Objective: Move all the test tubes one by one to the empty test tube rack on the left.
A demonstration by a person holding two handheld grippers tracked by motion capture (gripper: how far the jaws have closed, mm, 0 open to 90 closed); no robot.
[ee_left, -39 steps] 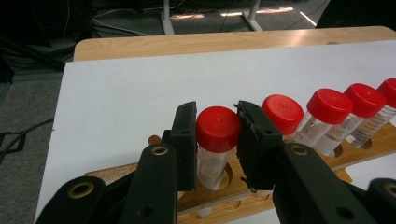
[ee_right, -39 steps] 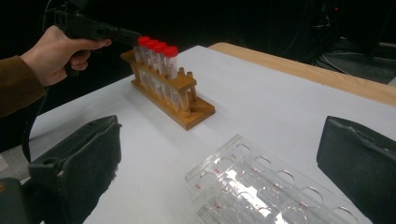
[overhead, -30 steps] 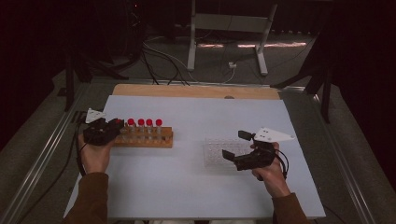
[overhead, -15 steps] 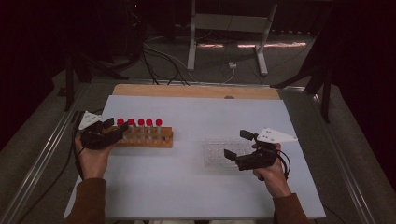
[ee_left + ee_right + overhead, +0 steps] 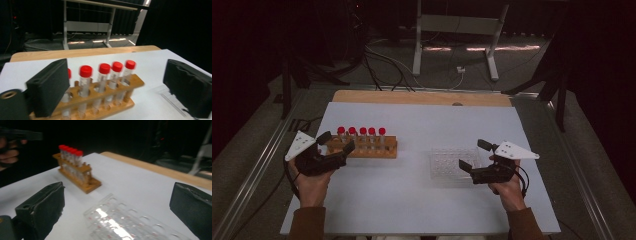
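Since a moment ago, the left gripper [image 5: 334,142] has drawn back from the wooden rack [image 5: 377,148] toward the table's [image 5: 422,210] near left edge, its jaws spread wide. Five red-capped tubes [image 5: 104,80] stand upright in the rack on the table's left half. Right gripper [image 5: 473,155], jaws also parted, hovers at the clear well plate [image 5: 447,162] right of centre.

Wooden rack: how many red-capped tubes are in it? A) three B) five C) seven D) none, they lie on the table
B: the high view shows five red-capped tubes standing upright in a row in the wooden rack, and the left gripper view shows the same row, one cap partly hidden behind a jaw.
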